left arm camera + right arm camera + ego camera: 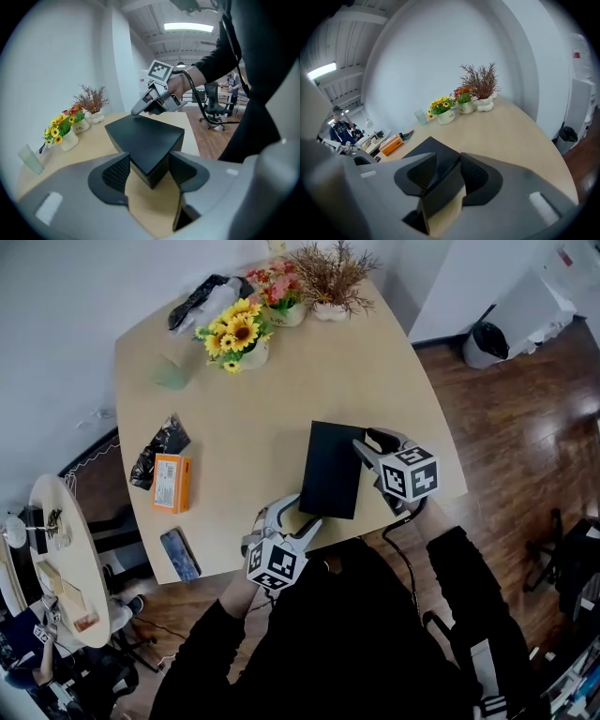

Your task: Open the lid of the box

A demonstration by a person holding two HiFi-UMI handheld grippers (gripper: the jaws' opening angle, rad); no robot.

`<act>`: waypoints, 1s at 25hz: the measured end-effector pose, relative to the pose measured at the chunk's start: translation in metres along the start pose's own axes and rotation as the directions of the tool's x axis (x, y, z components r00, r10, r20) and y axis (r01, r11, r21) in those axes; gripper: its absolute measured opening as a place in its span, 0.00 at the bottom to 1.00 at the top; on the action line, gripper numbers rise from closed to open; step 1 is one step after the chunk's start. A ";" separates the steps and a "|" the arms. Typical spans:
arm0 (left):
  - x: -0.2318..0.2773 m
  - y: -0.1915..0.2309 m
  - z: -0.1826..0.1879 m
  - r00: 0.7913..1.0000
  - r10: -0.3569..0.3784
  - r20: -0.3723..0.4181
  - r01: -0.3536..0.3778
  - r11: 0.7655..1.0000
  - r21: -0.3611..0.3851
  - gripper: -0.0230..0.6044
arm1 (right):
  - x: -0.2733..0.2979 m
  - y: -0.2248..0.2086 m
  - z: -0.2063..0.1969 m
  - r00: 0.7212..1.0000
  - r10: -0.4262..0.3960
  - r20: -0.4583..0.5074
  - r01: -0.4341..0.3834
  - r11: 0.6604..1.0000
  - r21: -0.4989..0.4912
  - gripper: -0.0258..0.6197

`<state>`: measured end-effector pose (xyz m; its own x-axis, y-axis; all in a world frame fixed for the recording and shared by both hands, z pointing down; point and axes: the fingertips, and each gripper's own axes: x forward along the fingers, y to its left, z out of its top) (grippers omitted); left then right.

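A flat black box [331,468] lies with its lid down near the front edge of the tan table [281,399]. My left gripper [302,514] is at its near left corner. In the left gripper view that corner of the box [143,133] is wedged between the jaws of the left gripper [149,171], and both pads touch it. My right gripper [366,442] is at the box's right edge and also shows ahead as the right gripper [140,110]. In the right gripper view the jaws of the right gripper [449,173] straddle the box [433,150] edge, spread apart and not pinching.
At the table's far side stand a sunflower pot [239,334], a red flower pot [281,296] and a dried plant pot [333,282]. To the left lie an orange packet [172,483], a black bag [159,451], a phone [179,554] and a pale cup [172,373].
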<state>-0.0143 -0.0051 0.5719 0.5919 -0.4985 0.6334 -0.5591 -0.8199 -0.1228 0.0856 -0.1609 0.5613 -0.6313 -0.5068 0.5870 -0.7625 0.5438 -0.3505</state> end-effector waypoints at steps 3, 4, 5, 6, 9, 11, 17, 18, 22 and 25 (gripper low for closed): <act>0.000 0.000 0.000 1.000 0.002 -0.003 -0.002 1.000 -0.006 0.43 | 0.005 -0.004 0.001 1.000 -0.025 0.012 0.025 1.000 0.008 0.29; 0.001 0.000 0.000 1.000 0.004 -0.003 -0.004 1.000 -0.009 0.43 | 0.006 -0.003 0.003 1.000 -0.020 0.018 0.020 1.000 0.007 0.29; 0.001 0.000 0.000 1.000 0.006 -0.003 -0.006 1.000 -0.011 0.43 | 0.007 -0.003 0.005 1.000 -0.012 0.024 0.012 1.000 0.007 0.29; 0.001 0.001 0.000 1.000 0.008 -0.003 -0.008 1.000 -0.011 0.43 | 0.007 -0.003 0.006 1.000 -0.004 0.029 0.004 1.000 0.013 0.28; 0.001 0.001 0.000 1.000 0.009 -0.002 -0.009 1.000 -0.009 0.43 | 0.004 -0.003 0.008 0.998 0.052 0.040 -0.056 0.994 0.096 0.24; 0.003 0.001 0.002 1.000 0.007 -0.002 -0.007 1.000 -0.009 0.43 | 0.002 0.010 0.006 0.988 0.153 0.030 -0.156 0.975 0.161 0.08; 0.010 0.006 0.012 1.000 0.013 0.001 -0.013 1.000 0.021 0.42 | -0.010 0.053 -0.009 0.982 0.180 -0.062 -0.176 0.983 0.060 0.19; 0.008 0.006 0.013 1.000 0.013 0.013 -0.013 1.000 0.016 0.42 | -0.020 0.054 -0.010 0.983 0.178 -0.042 -0.175 0.982 0.074 0.21; 0.003 0.007 0.012 0.998 -0.012 0.065 0.017 0.997 -0.076 0.38 | -0.058 0.066 -0.046 0.982 0.186 -0.043 -0.181 0.977 0.113 0.27; 0.003 0.009 0.012 0.996 -0.034 0.082 0.042 0.993 -0.106 0.38 | -0.070 0.085 -0.077 0.980 0.193 -0.055 -0.188 0.979 0.074 0.34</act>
<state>-0.0112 -0.0174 0.5635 0.6559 -0.4918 0.5727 -0.5920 -0.8058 -0.0140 0.0759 -0.0280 0.5465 -0.7577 -0.3553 0.5474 -0.6383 0.5783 -0.5081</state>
